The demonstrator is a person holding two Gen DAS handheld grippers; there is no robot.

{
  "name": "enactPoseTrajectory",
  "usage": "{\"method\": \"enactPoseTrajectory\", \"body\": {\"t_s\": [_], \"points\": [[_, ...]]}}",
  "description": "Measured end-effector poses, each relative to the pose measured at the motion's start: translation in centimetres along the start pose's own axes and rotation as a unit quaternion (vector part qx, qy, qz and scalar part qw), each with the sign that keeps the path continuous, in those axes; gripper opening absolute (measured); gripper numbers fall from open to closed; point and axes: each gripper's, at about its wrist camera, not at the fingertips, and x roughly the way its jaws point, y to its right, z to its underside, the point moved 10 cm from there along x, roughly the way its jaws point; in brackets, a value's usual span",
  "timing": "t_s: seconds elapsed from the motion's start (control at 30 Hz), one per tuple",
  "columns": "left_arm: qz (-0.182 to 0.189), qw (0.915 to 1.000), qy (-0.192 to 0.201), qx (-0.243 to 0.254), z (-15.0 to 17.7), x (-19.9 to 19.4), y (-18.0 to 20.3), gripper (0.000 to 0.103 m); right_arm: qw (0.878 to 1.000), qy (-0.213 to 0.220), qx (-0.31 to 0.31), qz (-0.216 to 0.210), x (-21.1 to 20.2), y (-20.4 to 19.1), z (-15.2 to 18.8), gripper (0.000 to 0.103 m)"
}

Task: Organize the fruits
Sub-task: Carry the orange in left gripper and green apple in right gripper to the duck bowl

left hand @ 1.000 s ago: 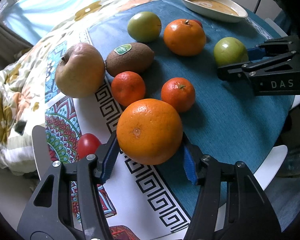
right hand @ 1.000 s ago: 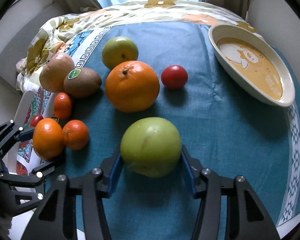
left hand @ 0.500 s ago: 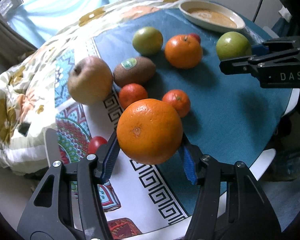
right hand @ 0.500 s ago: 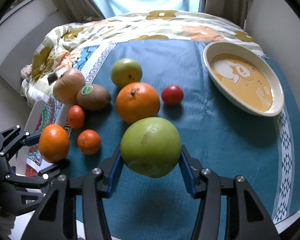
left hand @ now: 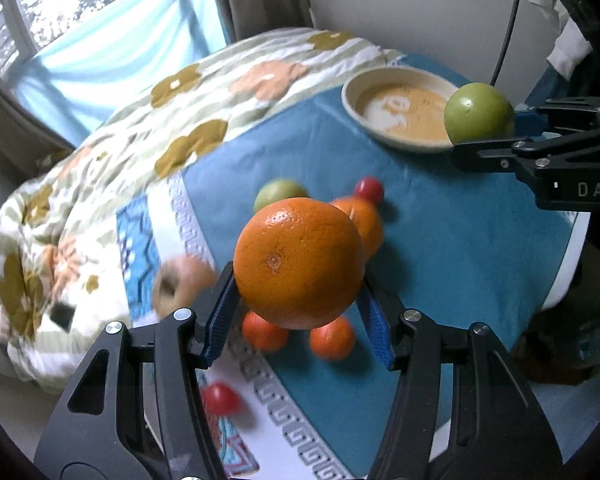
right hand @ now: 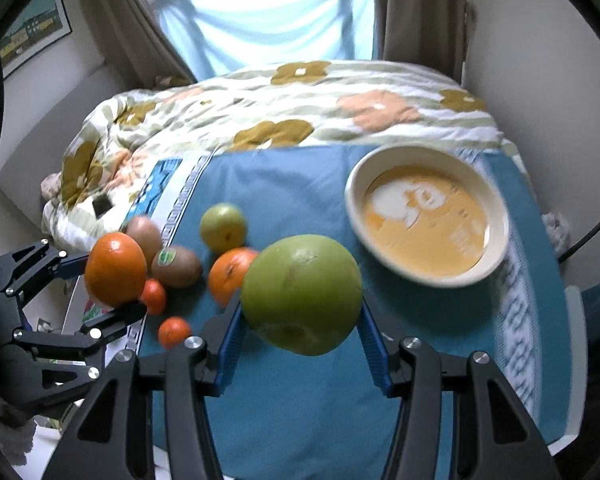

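Note:
My left gripper is shut on a large orange and holds it well above the table; it also shows in the right wrist view. My right gripper is shut on a green apple, also lifted; in the left wrist view the apple hangs near the cream bowl. The bowl sits empty at the table's far right. On the blue cloth remain a second orange, a green fruit, a kiwi, a brown apple and two mandarins.
A small red fruit lies behind the second orange, another red fruit near the table's front left edge. A floral quilt covers the table's far side. Walls and curtains close in behind.
Both grippers have risen high above the table with their fruits, the orange and the green apple. The table fruits now look smaller and lower in both views.

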Motion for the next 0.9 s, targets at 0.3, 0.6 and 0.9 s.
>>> {"method": "enactPoseTrajectory", "body": {"t_s": [0.3,0.6,0.9], "points": [[0.004,1.0000,-0.006,-0.005,-8.3,4.6,3.1,0.061,1.000,0.013,0.004,0.002,0.7,7.1,-5.5,0.049],[-0.001,0.9995,-0.027,-0.017,-14.9,11.5,5.5,0.061,1.000,-0.005,0.002,0.000,4.6,14.3,-9.1,0.049],[-0.005,0.9975,-0.069,-0.013,-17.8,18.6,6.9,0.061,0.999,-0.039,0.000,-0.016,9.3,18.6,-10.1,0.049]]}}
